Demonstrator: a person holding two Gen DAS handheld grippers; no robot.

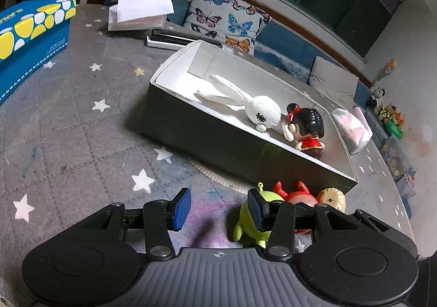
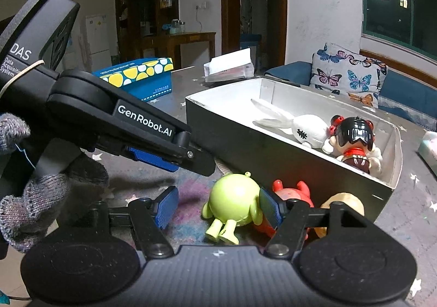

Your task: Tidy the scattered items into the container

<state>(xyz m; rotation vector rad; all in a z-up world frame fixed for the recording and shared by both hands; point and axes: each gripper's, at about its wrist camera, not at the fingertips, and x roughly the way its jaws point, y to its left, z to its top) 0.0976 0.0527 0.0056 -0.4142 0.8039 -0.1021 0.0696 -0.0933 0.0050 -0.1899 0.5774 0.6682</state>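
A black box with a white inside [image 1: 191, 126] [image 2: 232, 132] stands on the star-patterned grey cloth. In it lie a white rabbit toy [image 1: 245, 99] [image 2: 295, 123] and a black-haired doll in red [image 1: 308, 126] [image 2: 352, 140]. In front of the box lie a green alien toy [image 1: 247, 221] [image 2: 235, 203], a red toy [image 1: 297, 195] [image 2: 292, 189] and a tan round toy [image 1: 331, 197] [image 2: 347, 201]. My left gripper [image 1: 218, 210] [image 2: 174, 162] is open and empty, just left of the green toy. My right gripper [image 2: 218, 207] is open, with the green toy between its fingers.
A blue box with yellow and white spots [image 1: 30, 33] [image 2: 142, 77] stands at the far left. A white paper box [image 1: 139, 13] [image 2: 229, 65] and a dark flat item [image 1: 174, 39] lie behind. A plastic packet [image 1: 352, 126] lies right of the box. A sofa with butterfly cushion [image 1: 226, 17] is beyond.
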